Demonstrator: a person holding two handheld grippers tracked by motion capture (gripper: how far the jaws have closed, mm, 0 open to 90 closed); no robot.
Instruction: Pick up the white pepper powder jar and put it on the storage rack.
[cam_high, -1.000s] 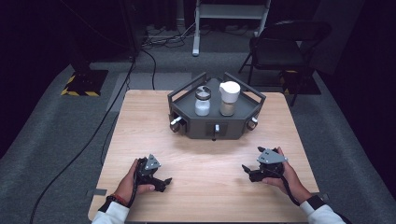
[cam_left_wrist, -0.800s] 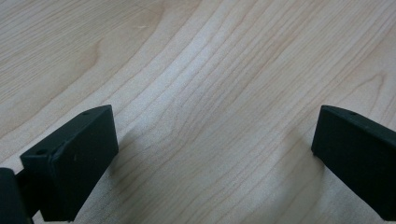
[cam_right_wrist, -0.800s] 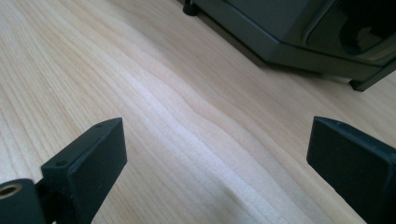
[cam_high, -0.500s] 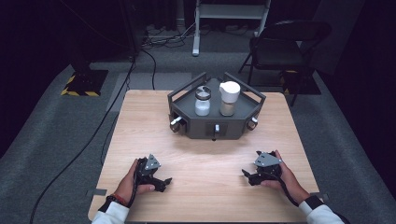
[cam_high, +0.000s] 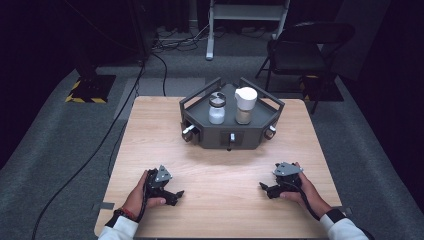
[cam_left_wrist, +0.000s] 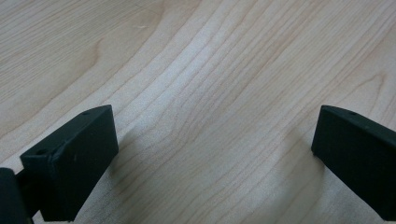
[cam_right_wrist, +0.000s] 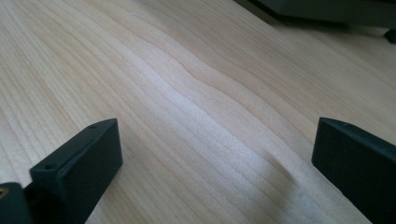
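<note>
Left gripper (cam_high: 175, 194) and right gripper (cam_high: 266, 188) rest on bare table (cam_high: 150, 130), jaws apart, right's just widened, nothing between; tray (cam_high: 227, 137) with two jars stands well beyond.

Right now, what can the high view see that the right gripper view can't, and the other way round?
The high view takes in the whole grey tray with its clear jar and white-lidded container, both hands, the left gripper, the right gripper and a chair behind. The right gripper view gives a close look at the wood grain between its own wide-open black jaws, which have just been opening with nothing between them. Both share the wooden table.
</note>
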